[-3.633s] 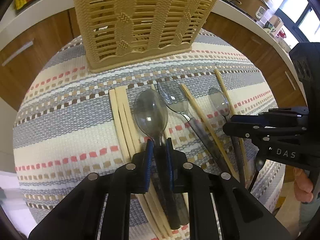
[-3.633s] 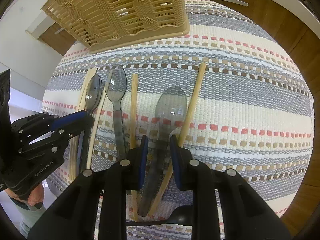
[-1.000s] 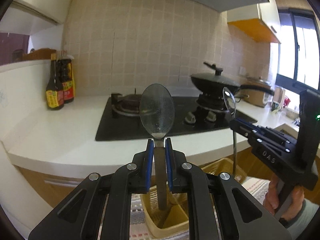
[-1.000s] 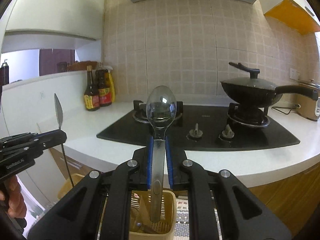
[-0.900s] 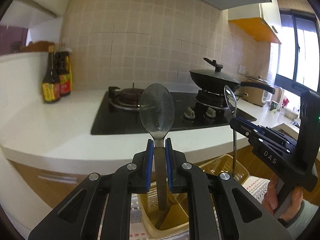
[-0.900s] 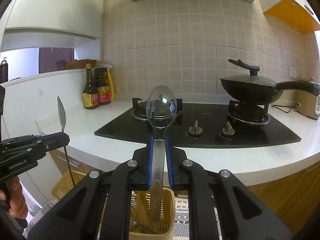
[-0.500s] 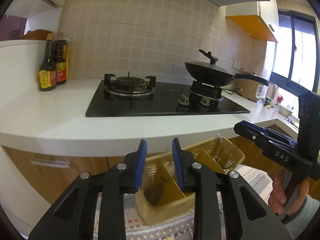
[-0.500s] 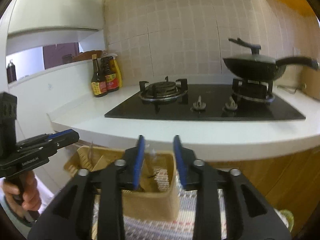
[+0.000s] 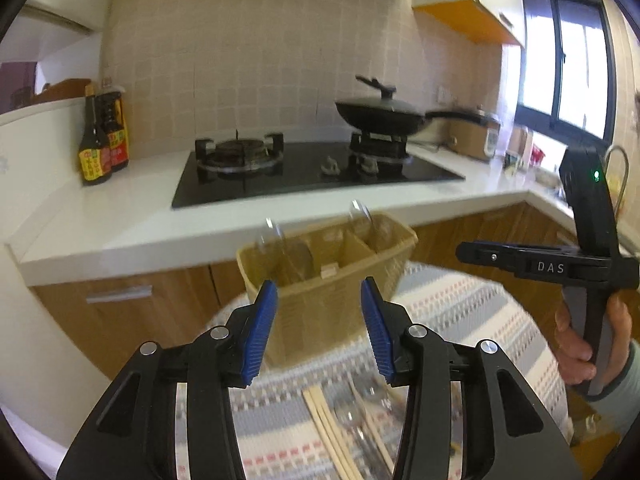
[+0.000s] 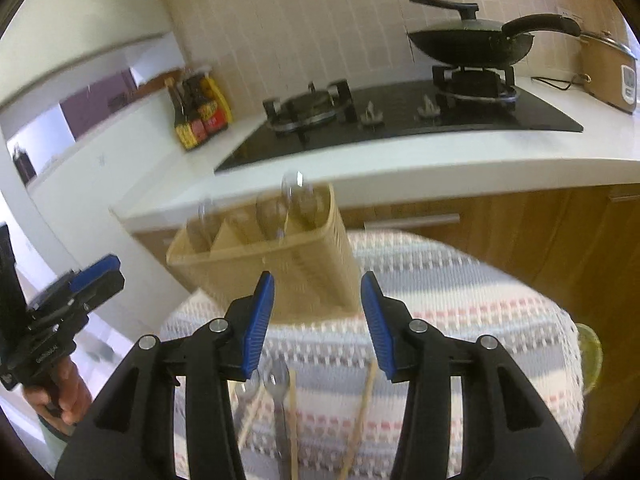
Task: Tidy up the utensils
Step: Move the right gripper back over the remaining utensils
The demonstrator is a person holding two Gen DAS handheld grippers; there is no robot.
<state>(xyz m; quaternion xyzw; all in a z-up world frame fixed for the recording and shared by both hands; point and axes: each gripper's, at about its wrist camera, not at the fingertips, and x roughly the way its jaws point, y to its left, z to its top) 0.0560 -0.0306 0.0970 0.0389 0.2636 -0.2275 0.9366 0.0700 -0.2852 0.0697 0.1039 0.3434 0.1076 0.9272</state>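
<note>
A tan woven utensil basket point(image 9: 332, 280) stands at the far edge of a striped cloth point(image 9: 460, 320); it also shows in the right wrist view point(image 10: 280, 264). Clear plastic spoons point(image 9: 276, 236) stand upright in its compartments, also seen in the right wrist view point(image 10: 294, 190). My left gripper point(image 9: 318, 328) is open and empty, in front of the basket. My right gripper point(image 10: 318, 324) is open and empty, also in front of the basket. On the cloth below lie wooden chopsticks point(image 9: 328, 424) and a clear spoon point(image 10: 280, 384), blurred.
A white counter point(image 9: 120, 216) with a black gas hob point(image 9: 288, 168), a wok point(image 9: 380, 114) and sauce bottles point(image 9: 102, 144) lies behind. Wooden cabinet fronts point(image 10: 520, 232) stand under it. The other gripper shows at the right in the left wrist view point(image 9: 560, 264).
Both grippers let go of their spoons into the basket, opened wide, and pulled back and tilted down, so the cloth and the remaining utensils come into view.
</note>
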